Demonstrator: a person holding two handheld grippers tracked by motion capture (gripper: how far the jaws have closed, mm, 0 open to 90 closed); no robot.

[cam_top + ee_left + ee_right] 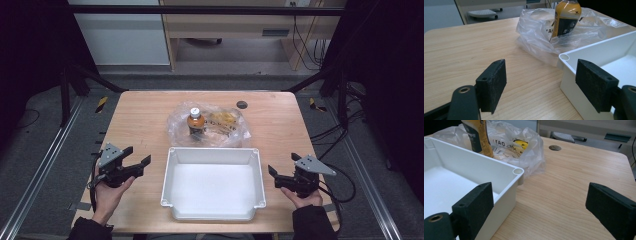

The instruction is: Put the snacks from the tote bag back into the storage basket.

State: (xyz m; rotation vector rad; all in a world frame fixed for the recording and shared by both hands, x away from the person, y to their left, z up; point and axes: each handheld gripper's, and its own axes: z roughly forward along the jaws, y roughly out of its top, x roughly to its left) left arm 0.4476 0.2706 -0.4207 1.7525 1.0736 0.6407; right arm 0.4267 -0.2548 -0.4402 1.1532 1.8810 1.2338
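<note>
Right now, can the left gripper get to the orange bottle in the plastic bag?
Probably yes. The left gripper is open, with bare table between it and the bottle. The bottle stands upright, and the crinkly bag around its base might get in the way.

A pale wood-grain surface carries a plain white rectangular plastic tray, a clear crinkled plastic bag with black lettering, and an orange-yellow bottle with a dark label and white cap.
</note>
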